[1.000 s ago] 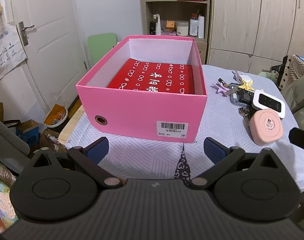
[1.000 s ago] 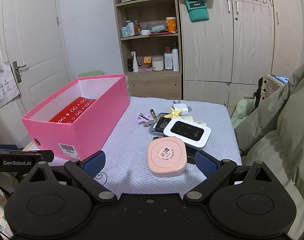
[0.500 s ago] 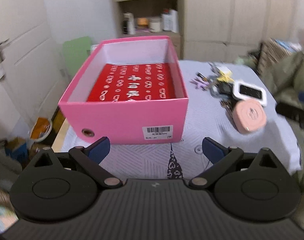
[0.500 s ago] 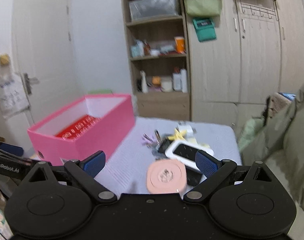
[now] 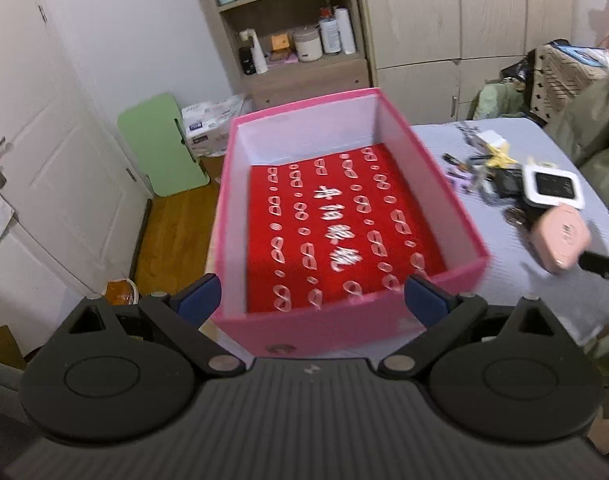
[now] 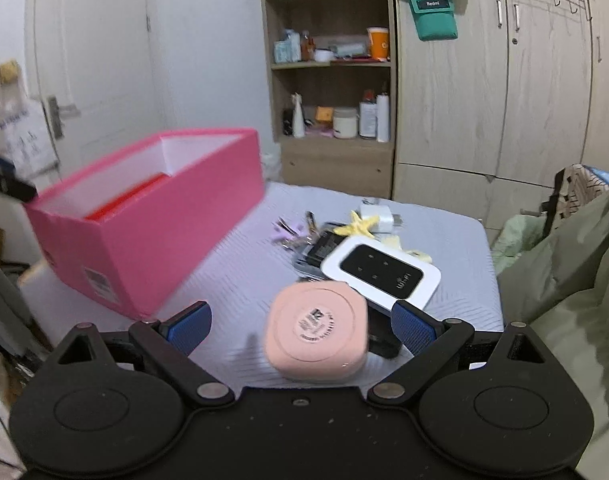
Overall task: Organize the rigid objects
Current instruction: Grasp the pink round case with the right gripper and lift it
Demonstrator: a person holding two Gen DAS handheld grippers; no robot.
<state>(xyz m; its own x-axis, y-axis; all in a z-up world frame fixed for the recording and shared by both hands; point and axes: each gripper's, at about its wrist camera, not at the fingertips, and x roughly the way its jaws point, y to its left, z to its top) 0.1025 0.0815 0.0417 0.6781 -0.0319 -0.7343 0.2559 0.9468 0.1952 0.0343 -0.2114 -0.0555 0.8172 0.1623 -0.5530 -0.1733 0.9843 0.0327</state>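
An open pink box [image 5: 344, 328] with a red patterned lining [image 5: 336, 236] stands on the left of the table; it also shows in the right wrist view [image 6: 144, 216]. My left gripper [image 5: 313, 300] hovers open over its near wall, holding nothing. A rounded pink case [image 6: 316, 330] lies on the cloth between the wide-apart fingers of my open right gripper [image 6: 301, 326], which are not closed on it. Behind the case lies a white pocket router [image 6: 380, 272], then a yellow starfish [image 6: 358, 222], a white charger [image 6: 378, 212], keys and purple clips [image 6: 284, 234].
A grey-white cloth [image 6: 244, 264] covers the table. An olive jacket [image 6: 576, 272] is heaped along its right edge. A shelf unit [image 6: 332, 80] and wardrobe [image 6: 504, 100] stand behind, a door [image 5: 44, 160] and a green board [image 5: 160, 144] to the left.
My left gripper has risen and moved forward, from facing the box's front to looking down into it. My right gripper has moved forward, so the pink case now lies between its fingers.
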